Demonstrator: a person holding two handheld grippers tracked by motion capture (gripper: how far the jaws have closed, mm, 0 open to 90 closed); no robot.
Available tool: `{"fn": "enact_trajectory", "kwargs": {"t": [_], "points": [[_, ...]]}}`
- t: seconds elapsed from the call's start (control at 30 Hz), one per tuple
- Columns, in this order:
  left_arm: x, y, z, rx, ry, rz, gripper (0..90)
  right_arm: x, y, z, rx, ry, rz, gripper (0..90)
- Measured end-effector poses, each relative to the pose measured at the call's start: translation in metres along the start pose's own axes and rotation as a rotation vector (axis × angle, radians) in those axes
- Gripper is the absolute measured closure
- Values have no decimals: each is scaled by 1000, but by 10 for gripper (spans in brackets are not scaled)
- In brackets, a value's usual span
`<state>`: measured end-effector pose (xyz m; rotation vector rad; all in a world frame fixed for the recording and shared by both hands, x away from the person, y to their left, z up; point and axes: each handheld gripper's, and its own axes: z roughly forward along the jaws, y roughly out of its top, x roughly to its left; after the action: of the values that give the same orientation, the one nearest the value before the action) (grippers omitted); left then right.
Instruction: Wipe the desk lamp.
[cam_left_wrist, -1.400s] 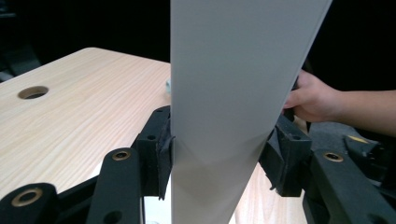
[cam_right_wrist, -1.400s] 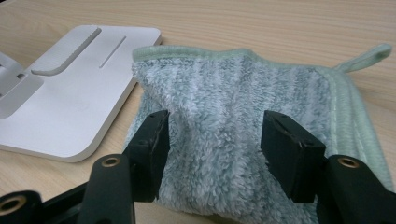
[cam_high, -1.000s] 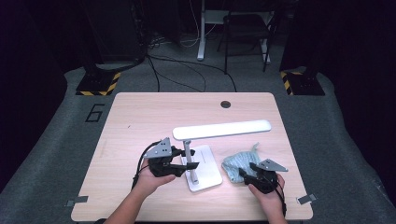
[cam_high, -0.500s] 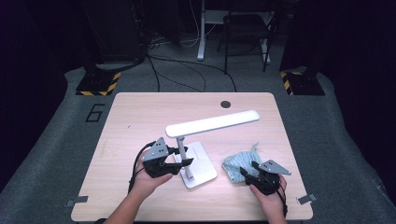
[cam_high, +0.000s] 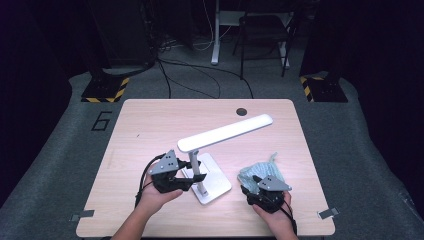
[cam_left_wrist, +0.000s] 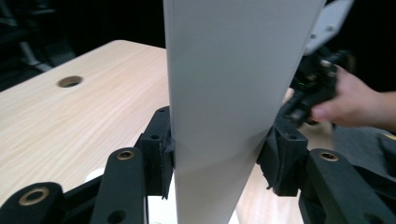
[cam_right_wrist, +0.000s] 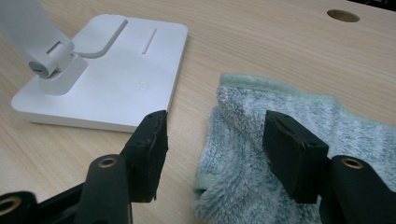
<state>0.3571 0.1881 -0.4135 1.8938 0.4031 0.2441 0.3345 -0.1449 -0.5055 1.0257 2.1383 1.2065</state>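
Note:
A white desk lamp stands on the table with its square base (cam_high: 217, 182) near the front. Its long head (cam_high: 225, 132) slants up toward the right. My left gripper (cam_high: 192, 172) is shut on the lamp's flat white arm (cam_left_wrist: 224, 70), and both pads press on the arm's edges. A pale green fluffy cloth (cam_high: 257, 170) lies crumpled to the right of the base. My right gripper (cam_high: 257, 187) sits at the cloth's near edge, open. One pad hangs over bare wood beside the lamp base (cam_right_wrist: 121, 70), the other above the cloth (cam_right_wrist: 243, 112), and neither presses on it.
The wooden table (cam_high: 150, 125) has a round cable hole (cam_high: 241, 111) near its far edge. Dark carpet surrounds the table, with a chair, cables and striped stands beyond. In the left gripper view, the person's right hand (cam_left_wrist: 350, 100) shows past the lamp arm.
The lamp has turned in my left gripper: its head swung from lying level across the table to slanting up to the right. My right gripper shifted a little left at the cloth's edge.

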Motion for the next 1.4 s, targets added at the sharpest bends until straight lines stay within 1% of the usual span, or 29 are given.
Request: {"fn": "enact_trajectory", "kwargs": {"t": [0.03, 0.07, 0.1, 0.13, 0.17, 0.2, 0.23, 0.3, 0.33, 0.4, 0.43, 0.47, 0.57, 0.6, 0.73, 0.8, 0.83, 0.93, 1.0, 1.03, 1.07, 1.1, 1.13, 1.17, 1.23, 1.3, 1.33, 1.37, 1.4], "points": [[0, 0, -1, 5, -27, 5, 515, -1, 0, 1, -2, -6, 19, 401], [1, 1, -1, 6, -40, 23, 515, -1, 0, 1, -2, -6, 19, 401], [1, 1, -2, 11, -68, 19, 515, -3, -1, 1, -1, -6, 14, 401], [2, 1, -2, 10, -93, 16, 515, -3, -1, 2, 3, -6, 31, 401], [2, 1, -2, 6, -106, 18, 515, -5, -1, 2, -2, -1, 27, 401], [2, 0, -2, 2, -109, 20, 517, -5, -1, 2, -2, -5, 46, 401], [2, 1, -2, 2, -116, 26, 517, -6, -1, 1, 0, 1, 42, 401], [1, 1, -2, 2, -132, 34, 523, -6, -1, 1, -5, 1, 55, 401], [-1, 2, -1, -2, -151, 45, 525, -6, -1, 0, -5, 3, 52, 401], [-2, 2, 0, -5, -160, 46, 539, -6, -1, 0, -7, 3, 53, 401], [-4, 2, 2, -6, -172, 44, 539, -6, -1, 0, -5, 3, 52, 401], [-5, 3, 3, -9, -172, 57, 545, -6, -1, 1, -6, 3, 50, 401], [-10, 4, 8, -8, -148, 59, 555, -5, -1, 0, -11, 5, 52, 401], [-11, 5, 9, -10, -145, 63, 557, -5, -1, 1, -13, 9, 45, 401], [-13, 6, 12, -8, -117, 65, 561, -5, -2, -1, -12, 7, 53, 401], [-13, 7, 13, -8, -86, 61, 561, -6, -2, -2, -16, 4, 54, 401], [-13, 8, 13, -2, -53, 60, 562, -5, -2, -3, -21, 4, 60, 401], [-12, 8, 14, -3, 34, 23, 563, -1, -1, -6, -44, 5, 43, 401], [-12, 8, 16, -8, 70, 1, 563, 2, 0, -6, -48, 14, 45, 401], [-13, 9, 17, -3, 83, -12, 561, 7, 2, -5, -58, 34, 43, 401], [-13, 9, 17, -3, 83, -12, 560, 7, 2, -5, -58, 34, 43, 401], [-14, 9, 16, -3, 70, -6, 559, 13, 6, -3, -68, 52, 39, 401], [-14, 9, 16, -3, 70, -6, 548, 13, 6, -3, -68, 52, 39, 401], [-13, 8, 16, -12, 45, -13, 548, 17, 9, -2, -74, 64, 35, 402], [-13, 7, 15, -13, 19, -25, 517, 24, 13, 0, -74, 85, 21, 402], [-14, 8, 13, -5, 5, -21, 508, 32, 19, 2, -79, 105, 6, 405], [-17, 7, 13, -9, 0, -27, 510, 40, 24, 4, -88, 141, -2, 421], [-17, 7, 12, -9, 1, -25, 510, 43, 27, 5, -100, 154, -7, 427], [-17, 7, 12, -9, 1, -25, 510, 43, 27, 5, -100, 154, -7, 427]]}}
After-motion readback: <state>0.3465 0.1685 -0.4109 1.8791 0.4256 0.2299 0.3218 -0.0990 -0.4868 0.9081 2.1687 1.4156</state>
